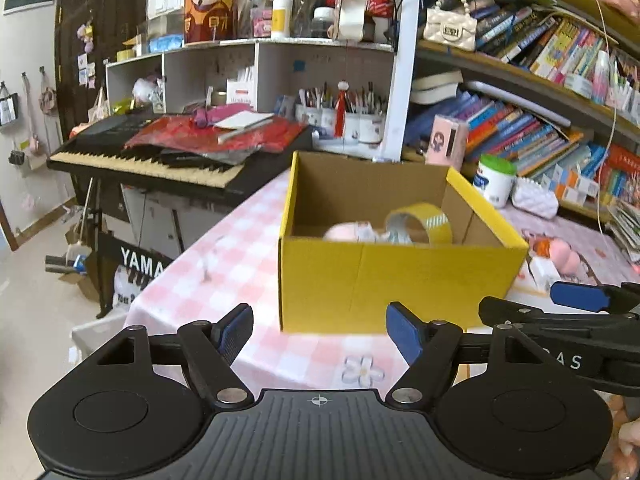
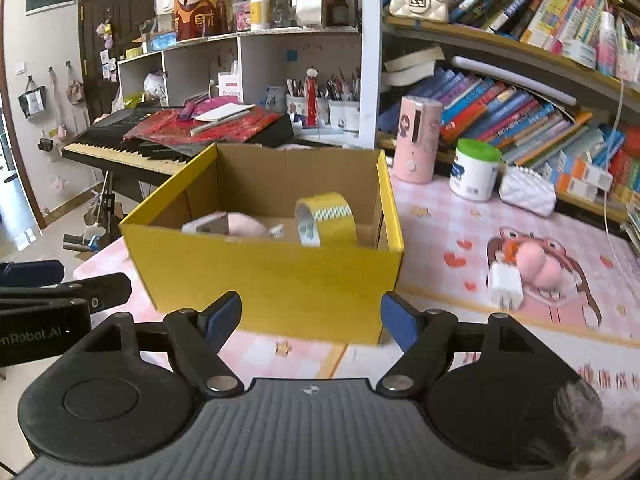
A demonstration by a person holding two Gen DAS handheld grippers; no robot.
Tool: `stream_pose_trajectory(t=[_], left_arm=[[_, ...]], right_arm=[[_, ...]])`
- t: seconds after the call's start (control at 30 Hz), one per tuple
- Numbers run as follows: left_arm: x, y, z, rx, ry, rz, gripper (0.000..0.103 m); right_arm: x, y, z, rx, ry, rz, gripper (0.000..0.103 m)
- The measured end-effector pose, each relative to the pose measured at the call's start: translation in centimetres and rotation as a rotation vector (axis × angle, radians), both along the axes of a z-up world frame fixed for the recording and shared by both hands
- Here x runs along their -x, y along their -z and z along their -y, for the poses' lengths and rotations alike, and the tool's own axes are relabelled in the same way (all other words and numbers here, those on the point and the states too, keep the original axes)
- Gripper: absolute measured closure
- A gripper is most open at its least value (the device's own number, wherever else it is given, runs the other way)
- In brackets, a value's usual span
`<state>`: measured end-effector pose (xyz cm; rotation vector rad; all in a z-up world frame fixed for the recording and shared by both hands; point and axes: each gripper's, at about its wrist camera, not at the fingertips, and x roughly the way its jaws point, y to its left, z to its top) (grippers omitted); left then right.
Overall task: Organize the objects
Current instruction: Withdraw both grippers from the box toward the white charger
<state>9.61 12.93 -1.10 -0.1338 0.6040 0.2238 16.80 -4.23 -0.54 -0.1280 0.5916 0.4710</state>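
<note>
A yellow cardboard box (image 1: 384,280) (image 2: 280,276) stands open on the pink checked tablecloth. Inside it a roll of yellow tape (image 1: 424,222) (image 2: 328,218) stands on edge beside a pink soft object (image 1: 348,232) (image 2: 240,226). My left gripper (image 1: 320,332) is open in front of the box's near wall, with nothing between its blue pads. My right gripper (image 2: 312,320) is also open and holds nothing, just short of the same wall. A white charger plug (image 2: 505,285) (image 1: 544,272) lies on the cartoon mat to the right of the box.
A black keyboard (image 1: 160,156) piled with red cloth stands behind the table on the left. A pink cylinder (image 2: 418,144), a green-lidded tub (image 2: 476,170) and a white quilted pouch (image 2: 528,190) sit behind the box. Crowded bookshelves (image 2: 520,92) fill the right.
</note>
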Motion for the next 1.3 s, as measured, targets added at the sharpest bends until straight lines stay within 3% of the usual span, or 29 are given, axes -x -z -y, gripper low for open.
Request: stream_pose_trajectory(t=[0.27,0.7,1.3], left_arm=[[3.3,0.7,0.5,0.006,0.04,-0.047,0.023],[6.8,1.9,2.4,0.001,0.129,-0.106,0.022],[4.4,2.7,6.4,0.012,0.214,-0.133,0.022]], right_arm=[[3.5,0.7,1.0,0.005,0.06,-0.038,0.02],[8.7,2.3,3.3,0.012,0.131,-0.078,0.018],[8.7,2.9,8.1,0.014,0.246,-0.093,0.018]])
